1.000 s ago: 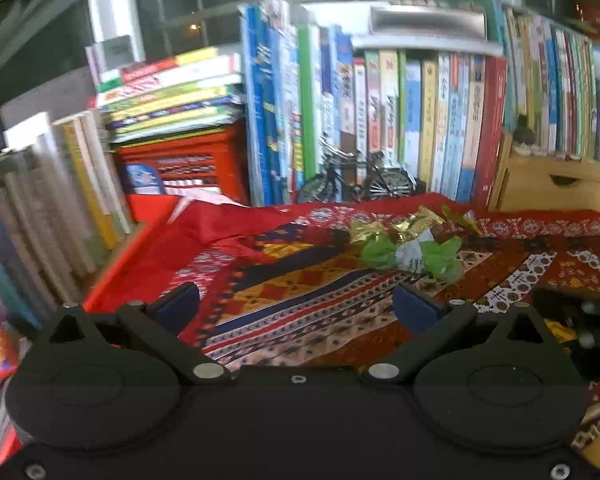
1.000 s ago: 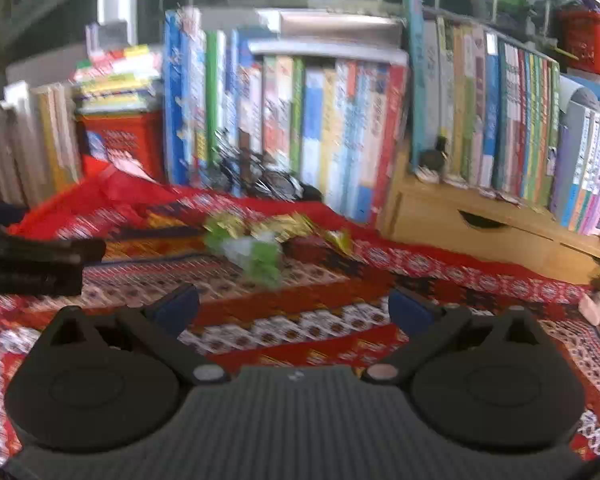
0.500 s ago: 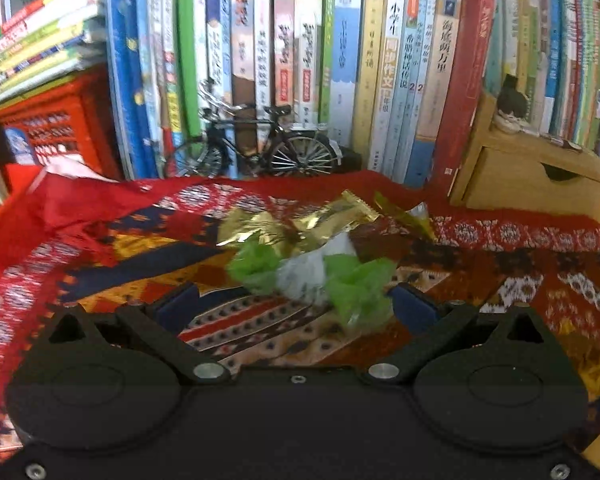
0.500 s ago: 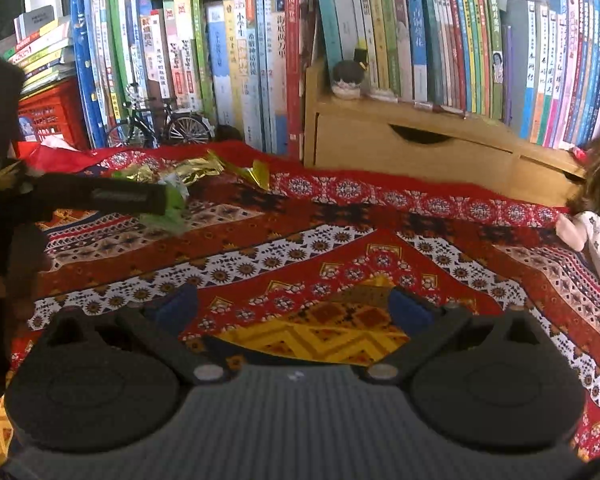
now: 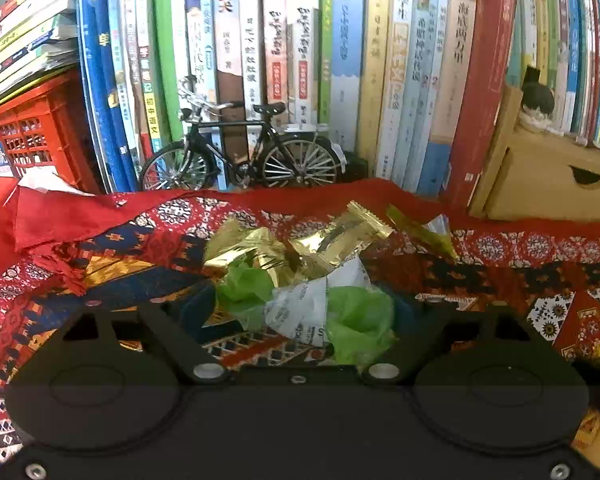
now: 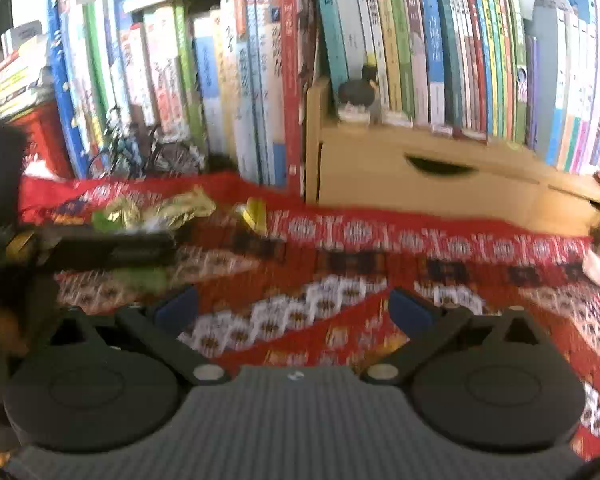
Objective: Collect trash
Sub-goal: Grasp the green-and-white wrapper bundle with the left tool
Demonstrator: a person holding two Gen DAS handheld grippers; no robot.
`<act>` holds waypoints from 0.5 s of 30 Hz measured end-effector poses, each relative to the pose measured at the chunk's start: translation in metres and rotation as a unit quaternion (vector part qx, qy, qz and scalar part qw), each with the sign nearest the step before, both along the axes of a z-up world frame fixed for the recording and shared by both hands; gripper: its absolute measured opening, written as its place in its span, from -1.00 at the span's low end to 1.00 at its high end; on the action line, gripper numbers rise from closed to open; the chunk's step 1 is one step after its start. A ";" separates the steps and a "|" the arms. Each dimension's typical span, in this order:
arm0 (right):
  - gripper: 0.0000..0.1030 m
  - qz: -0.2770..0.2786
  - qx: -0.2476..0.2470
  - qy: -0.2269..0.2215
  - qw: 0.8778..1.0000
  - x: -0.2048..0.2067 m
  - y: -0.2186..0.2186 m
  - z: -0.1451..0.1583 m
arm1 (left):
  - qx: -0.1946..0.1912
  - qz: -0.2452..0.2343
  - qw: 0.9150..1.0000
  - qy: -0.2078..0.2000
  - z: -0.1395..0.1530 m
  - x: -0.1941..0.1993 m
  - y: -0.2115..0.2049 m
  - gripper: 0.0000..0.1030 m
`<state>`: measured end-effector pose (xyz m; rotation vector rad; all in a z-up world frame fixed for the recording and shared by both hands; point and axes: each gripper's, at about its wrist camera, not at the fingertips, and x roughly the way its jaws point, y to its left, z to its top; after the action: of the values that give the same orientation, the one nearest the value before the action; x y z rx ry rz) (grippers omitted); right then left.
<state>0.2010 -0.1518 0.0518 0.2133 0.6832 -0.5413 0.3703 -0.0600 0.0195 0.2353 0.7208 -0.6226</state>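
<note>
Left gripper (image 5: 304, 312) is closing around the green wrapper (image 5: 356, 320); squeeze fully before lifting. Right gripper (image 6: 292, 308) is spread, empty.

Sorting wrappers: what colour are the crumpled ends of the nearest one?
Bright green ends, clearest in the left wrist view.

We see a red cloth (image 5: 500, 276) patterned with white medallions, blue and yellow bands. On it lie gold foil wrappers (image 5: 332, 240), a green-and-white wrapper (image 5: 312, 308) nearer, and a yellow scrap (image 5: 420, 232) to the right. At the far side stand a black toy bicycle (image 5: 240, 156), a red crate (image 5: 32, 140) (left) and a tan wooden drawer box (image 6: 440, 184).
</note>
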 end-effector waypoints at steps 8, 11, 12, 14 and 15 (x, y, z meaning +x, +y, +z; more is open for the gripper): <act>0.91 0.026 -0.002 -0.006 1.000 0.055 -0.026 -0.013 | -0.023 0.011 0.999 -0.024 0.019 -0.001 0.036 0.42; 0.78 0.031 0.002 -0.014 0.999 0.076 -0.032 -0.021 | -0.047 0.023 0.999 -0.010 0.027 -0.005 0.059 0.42; 0.71 0.034 0.005 -0.012 0.999 0.085 -0.034 -0.026 | -0.052 0.022 0.998 -0.006 0.028 -0.008 0.066 0.42; 0.58 0.042 0.009 -0.006 0.999 0.099 -0.035 -0.035 | -0.046 0.022 0.999 -0.010 0.029 -0.015 0.077 0.43; 0.50 0.045 0.010 -0.001 0.999 0.106 -0.035 -0.040 | -0.042 0.021 0.999 -0.011 0.029 -0.018 0.082 0.43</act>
<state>0.3068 -0.1863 0.0120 0.2004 0.6936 -0.4487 0.3519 0.0219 0.0481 0.1482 0.6761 -0.6079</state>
